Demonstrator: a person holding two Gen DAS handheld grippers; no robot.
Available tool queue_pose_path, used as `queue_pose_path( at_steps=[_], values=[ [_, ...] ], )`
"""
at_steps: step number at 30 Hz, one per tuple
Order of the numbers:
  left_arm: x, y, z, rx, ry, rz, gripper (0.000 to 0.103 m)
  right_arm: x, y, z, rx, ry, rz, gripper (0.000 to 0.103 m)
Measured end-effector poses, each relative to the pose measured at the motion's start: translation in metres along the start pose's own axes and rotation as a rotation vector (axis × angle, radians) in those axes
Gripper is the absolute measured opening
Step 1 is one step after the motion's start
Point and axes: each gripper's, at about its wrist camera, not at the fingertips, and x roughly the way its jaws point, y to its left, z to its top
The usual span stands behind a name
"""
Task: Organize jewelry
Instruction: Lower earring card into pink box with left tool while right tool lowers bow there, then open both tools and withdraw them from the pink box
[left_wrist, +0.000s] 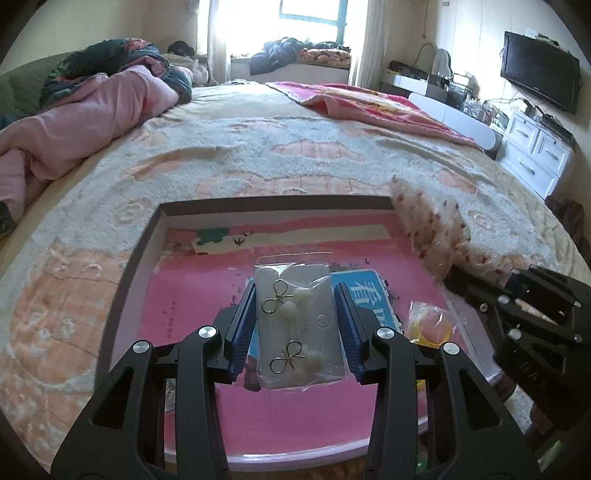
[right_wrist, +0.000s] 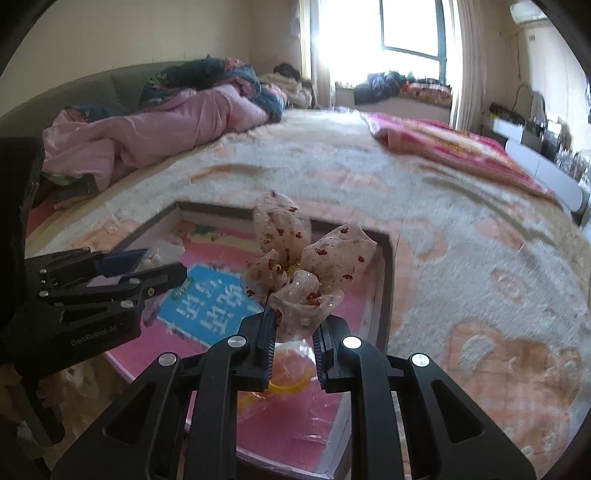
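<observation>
My left gripper (left_wrist: 295, 291) is shut on a clear bag (left_wrist: 299, 328). The bag holds a white card with two gold bow earrings. It hangs over a shallow dark-rimmed box (left_wrist: 258, 205) with a pink printed floor. My right gripper (right_wrist: 295, 321) is shut on a sheer floral fabric bow (right_wrist: 291, 254), held above the box's right side. Below the bow, a small clear bag with a yellow-orange piece (right_wrist: 291, 369) lies on the box floor (left_wrist: 430, 326). The right gripper (left_wrist: 465, 280) shows at the right of the left wrist view. The left gripper (right_wrist: 162, 262) shows at the left of the right wrist view.
The box (right_wrist: 384, 280) rests on a bed under a fluffy cream and peach blanket (left_wrist: 295, 155). A pink quilt (left_wrist: 92, 110) is heaped at the far left and a red blanket (left_wrist: 369, 103) lies at the far right. A white dresser (left_wrist: 535, 151) and a TV (left_wrist: 539, 70) stand beyond the bed's right edge.
</observation>
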Motion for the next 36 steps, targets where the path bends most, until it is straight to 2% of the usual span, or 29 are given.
queue_pose_path(
  at_steps=[5,16,18,24,28,36],
  values=[
    [0.008,-0.003,-0.003,0.010,0.039,-0.009,0.034,0.013,0.000,-0.007,0.013,0.054,0.016,0.017],
    [0.010,0.000,-0.012,0.000,0.067,-0.012,0.034,0.015,0.000,-0.010,0.003,0.058,0.008,0.024],
    [0.009,0.000,-0.012,-0.001,0.065,-0.011,0.034,0.015,0.000,-0.010,0.008,0.058,0.006,0.027],
    [0.009,0.001,-0.015,-0.013,0.068,-0.013,0.036,0.015,-0.005,-0.011,0.033,0.056,0.009,0.043],
    [0.008,0.003,-0.017,-0.023,0.068,-0.021,0.051,0.013,-0.008,-0.010,0.054,0.057,0.005,0.053],
    [-0.009,0.009,-0.017,-0.040,0.022,-0.007,0.069,-0.003,-0.016,-0.006,0.077,-0.001,-0.033,0.070]
  ],
)
